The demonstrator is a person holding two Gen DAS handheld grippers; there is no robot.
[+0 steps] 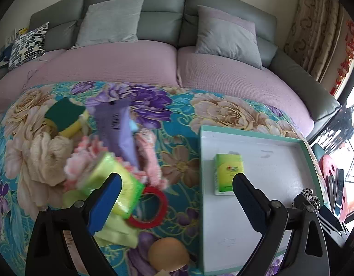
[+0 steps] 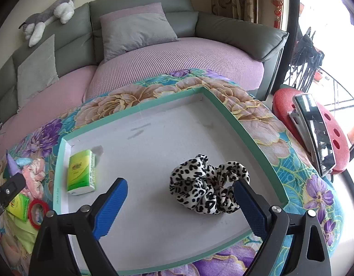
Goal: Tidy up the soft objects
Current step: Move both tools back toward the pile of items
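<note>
Our left gripper (image 1: 177, 181) hangs with fingers spread and empty between the heap of soft things on the flowered quilt (image 1: 181, 115) and the shallow mint-rimmed white tray (image 1: 252, 135), which holds an upright green tissue pack (image 1: 228, 172). Our right gripper (image 2: 180, 189) is likewise released over the tray, its right finger just beside the leopard-print fabric scrunchie (image 2: 206, 181). We judge the risk to be snagging the scrunchie while withdrawing, or pinching the pink frilly cloth (image 1: 89, 158) together with the blurred green pack (image 1: 112, 181) on it.
</note>
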